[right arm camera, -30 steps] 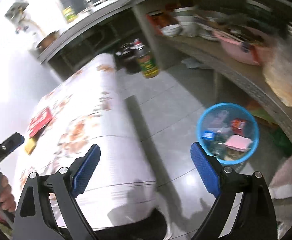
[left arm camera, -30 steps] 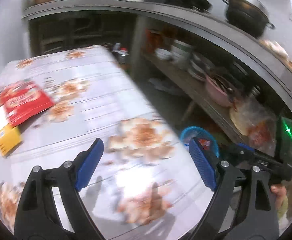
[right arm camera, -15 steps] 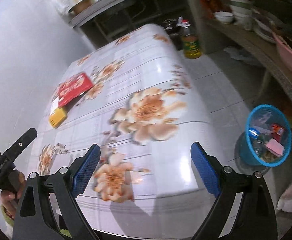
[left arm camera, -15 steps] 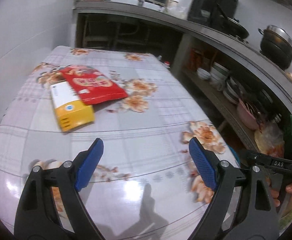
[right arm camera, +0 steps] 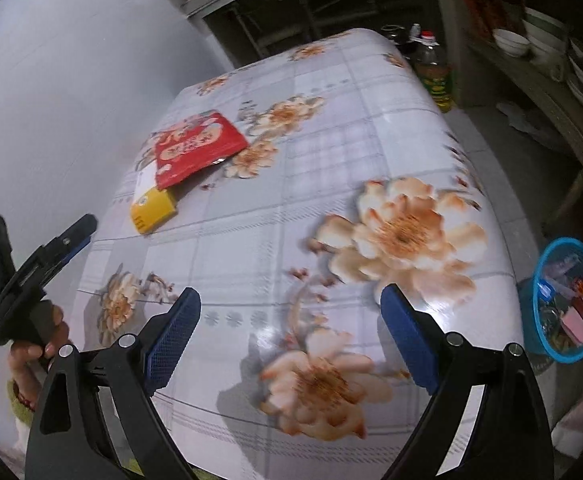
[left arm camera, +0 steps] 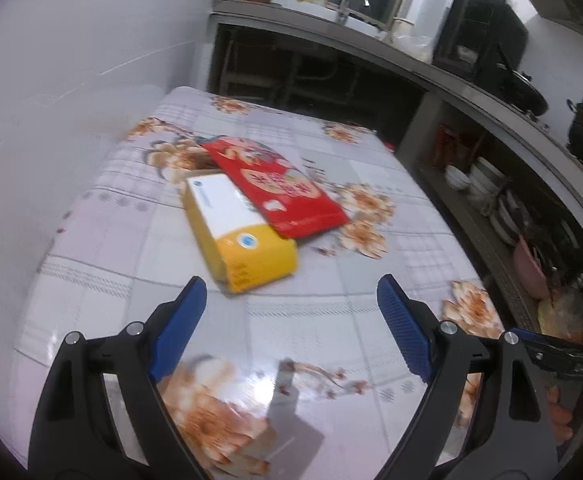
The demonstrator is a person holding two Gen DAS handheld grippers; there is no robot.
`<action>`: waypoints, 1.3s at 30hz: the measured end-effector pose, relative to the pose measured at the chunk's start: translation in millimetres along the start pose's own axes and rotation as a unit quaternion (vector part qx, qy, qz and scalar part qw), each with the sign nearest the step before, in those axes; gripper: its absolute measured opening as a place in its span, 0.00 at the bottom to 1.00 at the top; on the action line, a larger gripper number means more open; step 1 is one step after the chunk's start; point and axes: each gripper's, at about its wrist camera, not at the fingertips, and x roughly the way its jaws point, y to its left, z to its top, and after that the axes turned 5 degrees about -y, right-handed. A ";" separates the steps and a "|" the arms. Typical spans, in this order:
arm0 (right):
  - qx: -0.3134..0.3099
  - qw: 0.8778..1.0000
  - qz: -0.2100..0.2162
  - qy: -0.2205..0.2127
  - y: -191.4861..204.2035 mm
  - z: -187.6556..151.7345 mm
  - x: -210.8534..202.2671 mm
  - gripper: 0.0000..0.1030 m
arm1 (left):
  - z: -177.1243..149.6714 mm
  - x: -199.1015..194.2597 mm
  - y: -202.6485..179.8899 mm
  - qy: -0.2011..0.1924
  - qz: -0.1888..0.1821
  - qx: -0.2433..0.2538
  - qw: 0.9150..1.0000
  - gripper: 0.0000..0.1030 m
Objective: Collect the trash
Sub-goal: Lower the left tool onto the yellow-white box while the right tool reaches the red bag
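A yellow and white box [left arm camera: 239, 232] lies on the flowered table, with a red packet [left arm camera: 279, 188] resting partly on its far end. Both also show in the right wrist view, the box [right arm camera: 151, 206] and the packet [right arm camera: 197, 148] at the table's far left. My left gripper [left arm camera: 291, 322] is open and empty, just short of the box. It shows in the right wrist view too [right arm camera: 51, 248]. My right gripper [right arm camera: 287, 336] is open and empty above the table's near part. A blue bin [right arm camera: 567, 304] holding trash stands on the floor to the right.
The table [left arm camera: 331, 288] stands against a white wall on its left. A counter with shelves of bowls, pots and a pink basin [left arm camera: 531, 268] runs along the right. An oil bottle [right arm camera: 433, 68] stands on the floor beyond the table.
Both grippers have swung left from the bin and shelf side toward the table. The box and packet have come nearer and more central in the left wrist view. Both grippers stay open.
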 end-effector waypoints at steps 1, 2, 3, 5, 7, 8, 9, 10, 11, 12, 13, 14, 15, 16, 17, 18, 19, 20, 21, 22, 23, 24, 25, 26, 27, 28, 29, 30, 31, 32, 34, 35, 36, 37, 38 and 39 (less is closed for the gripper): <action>0.000 1.000 0.006 0.001 2.8 2.1 1.1 0.86 | 2.1 1.2 3.1 0.000 0.003 -0.001 1.000 0.80; -0.001 1.000 0.010 0.002 5.5 3.8 2.1 0.86 | 5.0 4.1 6.5 0.002 0.008 -0.003 1.000 0.80; -0.003 1.000 0.013 0.002 9.2 5.4 3.0 0.86 | 7.9 8.0 9.8 0.006 0.011 -0.005 1.000 0.80; -0.006 1.000 0.018 0.004 13.7 7.2 5.3 0.86 | 15.2 20.2 18.5 0.020 0.022 -0.014 0.999 0.80; -0.009 1.000 0.023 0.009 19.5 7.5 9.3 0.86 | 21.8 32.1 27.2 0.036 0.026 -0.025 0.999 0.77; -0.011 1.000 0.023 0.010 21.1 7.3 10.6 0.86 | 24.5 38.3 32.1 0.042 0.029 -0.030 0.998 0.75; -0.012 1.000 0.024 0.012 23.6 7.1 12.3 0.86 | 27.7 46.8 38.0 0.053 0.035 -0.038 0.997 0.72; -0.014 1.000 0.025 0.013 25.0 7.1 13.1 0.86 | 30.3 54.5 43.4 0.063 0.034 -0.046 0.996 0.68; -0.016 0.999 0.025 0.014 26.8 7.0 14.2 0.86 | 32.2 61.6 49.5 0.073 0.037 -0.057 0.995 0.64; -0.017 0.999 0.025 0.015 28.3 7.3 15.3 0.86 | 34.2 68.5 55.4 0.087 0.045 -0.071 0.993 0.59; -0.018 0.999 0.026 0.017 29.5 8.2 16.2 0.86 | 36.0 74.9 61.2 0.099 0.048 -0.085 0.990 0.58; -0.020 0.999 0.027 0.017 30.5 9.8 16.5 0.86 | 37.4 80.5 66.4 0.106 0.047 -0.096 0.989 0.58; -0.024 0.999 0.027 0.017 32.5 13.1 17.0 0.86 | 38.3 84.6 69.6 0.109 0.048 -0.103 0.987 0.58; -0.027 0.999 0.027 0.016 33.7 17.1 16.7 0.86 | 39.8 88.5 72.8 0.113 0.054 -0.108 0.986 0.58; -0.033 0.999 0.028 0.013 36.4 24.0 16.4 0.86 | 40.8 90.6 73.8 0.114 0.056 -0.108 0.986 0.58; -0.039 0.999 0.029 0.010 39.0 29.3 16.8 0.86 | 42.2 92.7 73.7 0.112 0.058 -0.106 0.986 0.58; -0.048 0.998 0.030 0.008 42.9 36.2 18.0 0.86 | 43.2 94.3 72.8 0.111 0.057 -0.103 0.987 0.58; -0.055 0.998 0.031 0.007 46.4 43.5 19.5 0.86 | 43.7 96.1 72.2 0.112 0.055 -0.101 0.987 0.58; -0.065 0.997 0.033 0.006 52.1 53.5 23.0 0.86 | 43.9 98.3 70.7 0.112 0.055 -0.098 0.987 0.58; -0.073 0.997 0.039 0.008 56.8 61.1 27.3 0.86 | 43.8 101.7 69.3 0.112 0.058 -0.094 0.988 0.58; -0.080 0.996 0.045 0.011 61.6 68.3 32.5 0.86 | 44.4 104.7 68.6 0.112 0.059 -0.092 0.988 0.58; -0.085 0.995 0.049 0.015 67.1 78.2 41.0 0.86 | 44.9 107.3 67.7 0.112 0.060 -0.090 0.988 0.58; -0.090 0.994 0.056 0.020 71.8 84.7 47.8 0.86 | 44.6 110.4 67.0 0.112 0.063 -0.088 0.988 0.58; -0.096 0.993 0.067 0.025 76.9 91.5 55.4 0.86 | 45.2 112.3 67.0 0.112 0.065 -0.087 0.988 0.58; -0.101 0.991 0.080 0.029 82.6 101.1 65.4 0.86 | 45.1 113.2 67.3 0.113 0.065 -0.088 0.988 0.58; -0.102 0.991 0.085 0.031 87.6 110.5 75.8 0.86 | 44.4 115.0 67.6 0.116 0.063 -0.089 0.987 0.57; -0.106 0.990 0.089 0.035 91.8 117.1 84.5 0.86 | 43.7 115.9 68.1 0.116 0.059 -0.092 0.987 0.56; -0.110 0.989 0.091 0.039 97.0 127.3 98.1 0.86 | 43.4 115.8 68.3 0.115 0.058 -0.094 0.987 0.56; -0.111 0.989 0.087 0.040 100.5 136.1 110.1 0.86 | 43.0 115.1 68.6 0.114 0.057 -0.094 0.987 0.56; -0.112 0.989 0.088 0.045 104.2 145.3 124.4 0.86 | 42.9 115.0 68.4 0.114 0.056 -0.093 0.988 0.56; -0.107 0.989 0.089 0.057 108.5 158.1 147.3 0.86 | 42.7 114.8 69.6 0.114 0.051 -0.097 0.987 0.54; -0.107 0.989 0.082 0.062 112.4 165.7 163.1 0.86 | 42.5 114.8 70.7 0.115 0.046 -0.101 0.987 0.53; -0.111 0.988 0.081 0.068 115.5 169.5 172.6 0.86 | 42.5 114.9 71.6 0.116 0.043 -0.103 0.987 0.53; -0.114 0.988 0.074 0.075 118.5 174.0 187.4 0.86 | 42.2 115.0 72.5 0.116 0.039 -0.107 0.987 0.52; -0.113 0.989 0.065 0.076 119.8 176.0 194.6 0.86 | 41.8 115.4 72.7 0.116 0.037 -0.108 0.987 0.52; -0.115 0.988 0.055 0.082 123.3 177.5 207.3 0.86 | 41.7 116.0 72.7 0.116 0.034 -0.108 0.987 0.51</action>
